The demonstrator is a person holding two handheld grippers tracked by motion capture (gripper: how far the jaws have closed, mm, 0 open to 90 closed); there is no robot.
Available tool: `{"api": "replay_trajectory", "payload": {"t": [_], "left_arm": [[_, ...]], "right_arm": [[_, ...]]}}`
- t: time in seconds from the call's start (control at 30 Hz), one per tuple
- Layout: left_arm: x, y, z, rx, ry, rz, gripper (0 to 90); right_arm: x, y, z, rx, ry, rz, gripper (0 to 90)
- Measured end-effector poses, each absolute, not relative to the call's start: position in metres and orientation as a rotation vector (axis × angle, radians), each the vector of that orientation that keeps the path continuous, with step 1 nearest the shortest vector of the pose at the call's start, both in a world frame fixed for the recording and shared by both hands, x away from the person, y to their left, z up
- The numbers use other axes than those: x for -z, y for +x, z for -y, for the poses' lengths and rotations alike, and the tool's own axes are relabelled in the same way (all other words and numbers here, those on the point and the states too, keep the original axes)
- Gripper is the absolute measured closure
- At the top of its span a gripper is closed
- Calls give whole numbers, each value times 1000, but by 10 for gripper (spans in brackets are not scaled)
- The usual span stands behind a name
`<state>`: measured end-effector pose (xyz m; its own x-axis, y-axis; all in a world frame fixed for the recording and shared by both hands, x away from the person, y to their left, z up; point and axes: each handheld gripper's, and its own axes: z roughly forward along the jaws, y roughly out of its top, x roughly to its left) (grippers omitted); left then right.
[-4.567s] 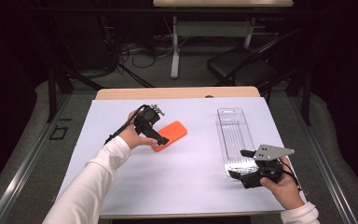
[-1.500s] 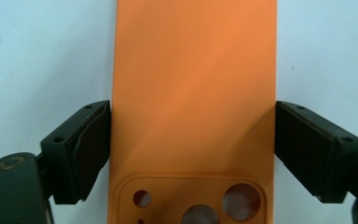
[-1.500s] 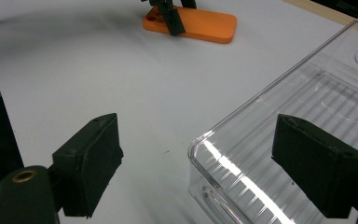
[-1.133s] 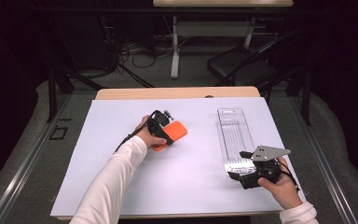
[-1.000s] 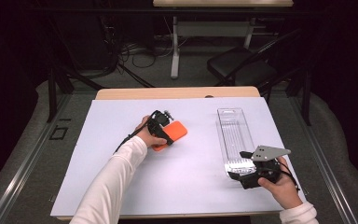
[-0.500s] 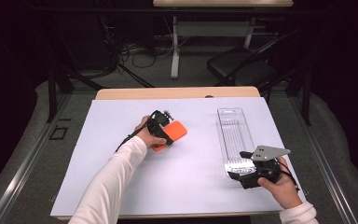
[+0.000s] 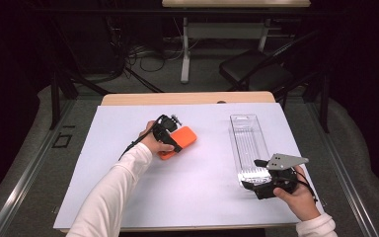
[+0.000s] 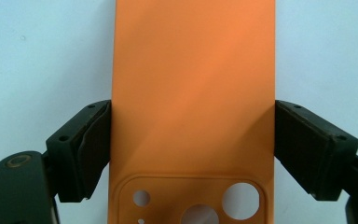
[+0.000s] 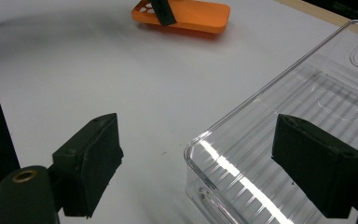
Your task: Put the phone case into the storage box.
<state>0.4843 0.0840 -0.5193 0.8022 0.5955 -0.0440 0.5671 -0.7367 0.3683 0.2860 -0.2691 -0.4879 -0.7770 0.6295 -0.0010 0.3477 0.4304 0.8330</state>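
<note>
Orange silicone marks the thing in hand: a phone case (image 8: 193, 107), lying flat on the white counter (image 7: 197, 182) with its camera cut-outs toward the left gripper (image 8: 193, 154). In the left gripper view the two black jaws stand one on each long edge of the case, about as wide apart as the case itself, their pads at or just off those edges (I cannot tell whether they already press). So the step looks to be the grasp itself, with the lift not yet made.

The next move, as I judge it, calls for squeezing in squarely on the two edges, then raising the case level and carrying it toward the clear plastic tray (image 7: 249, 143). Soft thin walls may bow or slip under a pinch, so the squeeze should be gentle and centred.

Taking the tray as landmark: the case lies well to its left in the high view, apart from it, with bare counter between. The right gripper (image 9: 198, 163) waits at the tray's near end, jaws wide open and holding nothing, the tray's near corner between them.
</note>
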Motion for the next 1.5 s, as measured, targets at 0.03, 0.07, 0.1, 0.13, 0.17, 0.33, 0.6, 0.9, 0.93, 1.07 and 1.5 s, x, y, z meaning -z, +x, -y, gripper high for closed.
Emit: {"api": "replay_trajectory", "payload": {"t": [0.03, 0.07, 0.1, 0.13, 0.17, 0.33, 0.6, 0.9, 0.93, 1.07, 1.5], "left_arm": [[518, 484, -84, -92, 2624, -881, 160], [517, 483, -84, -91, 2625, -879, 160], [516, 482, -84, -84, 2625, -883, 160], [514, 480, -84, -84, 2628, -880, 160], [513, 479, -84, -80, 2632, -877, 160], [505, 472, -84, -62, 2642, -867, 160], [488, 456, -83, -47, 2632, -837, 160], [472, 437, -79, -50, 2624, -797, 160], [470, 435, -79, -55, 2622, -791, 160], [463, 427, -77, -58, 2619, -761, 160], [445, 404, -76, -69, 2598, -717, 160]], "right_arm": [[488, 286, 269, -1277, 841, -2374, 145], [488, 286, 269, -1278, 841, -2372, 145], [488, 286, 270, -1278, 842, -2372, 145], [488, 286, 270, -1276, 842, -2372, 145], [488, 286, 270, -1276, 842, -2369, 145], [487, 285, 271, -1277, 835, -2361, 144], [487, 284, 267, -1256, 788, -2371, 145], [488, 284, 266, -1236, 781, -2363, 144], [488, 284, 265, -1233, 778, -2363, 144], [487, 283, 264, -1223, 768, -2363, 144], [487, 282, 262, -1225, 763, -2364, 146]]}}
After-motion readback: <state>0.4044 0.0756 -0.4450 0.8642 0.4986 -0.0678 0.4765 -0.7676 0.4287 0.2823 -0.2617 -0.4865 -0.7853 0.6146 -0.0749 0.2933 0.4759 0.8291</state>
